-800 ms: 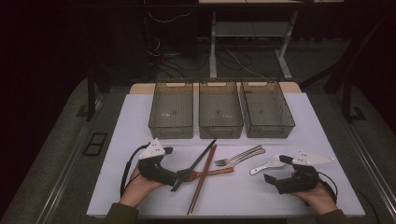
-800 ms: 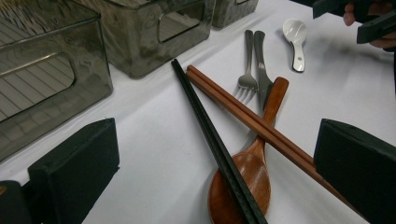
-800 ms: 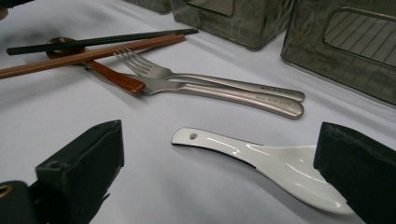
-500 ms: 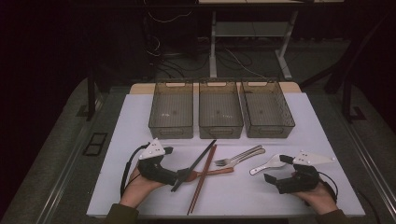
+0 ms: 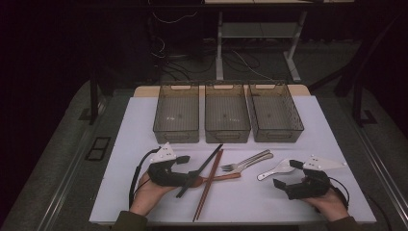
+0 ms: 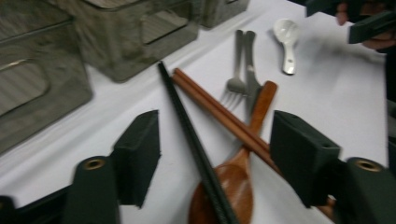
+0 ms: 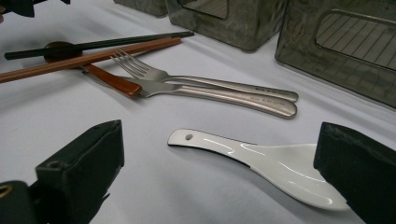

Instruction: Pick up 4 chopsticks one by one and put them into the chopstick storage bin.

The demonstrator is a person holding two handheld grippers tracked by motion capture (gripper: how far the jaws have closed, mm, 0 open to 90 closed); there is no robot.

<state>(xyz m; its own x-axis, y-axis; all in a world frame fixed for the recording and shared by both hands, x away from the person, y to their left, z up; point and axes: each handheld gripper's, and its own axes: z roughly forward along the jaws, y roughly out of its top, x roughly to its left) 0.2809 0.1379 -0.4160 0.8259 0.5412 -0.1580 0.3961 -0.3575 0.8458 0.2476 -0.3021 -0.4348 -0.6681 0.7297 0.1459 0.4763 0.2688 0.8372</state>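
Since the earlier pictures almost nothing has shifted: both hands rest at the near edge of the counter [image 5: 144,125] as they did, and the cutlery lies where it lay.

The left tool [image 5: 188,169] sits low on the counter with its jaws standing wide and nothing pressed between them; in the left gripper view they straddle the black chopstick [image 6: 196,149], the bowl of the wooden spoon [image 6: 233,184] and the brown chopsticks [image 6: 219,114], none of which the pads touch. The black chopstick lies across the wooden spoon's bowl, and the brown pair crosses the spoon's handle.

The right tool [image 5: 287,174] is also spread wide, holding nothing; the white ceramic spoon [image 7: 271,161] lies flat on the counter between its jaws, its bowl near the right-hand jaw, not gripped.

Just beyond, a fork [image 7: 196,79] and a second steel piece [image 7: 219,95] lie side by side, touching.

At the far side three clear bins [image 5: 227,113] stand in a row.
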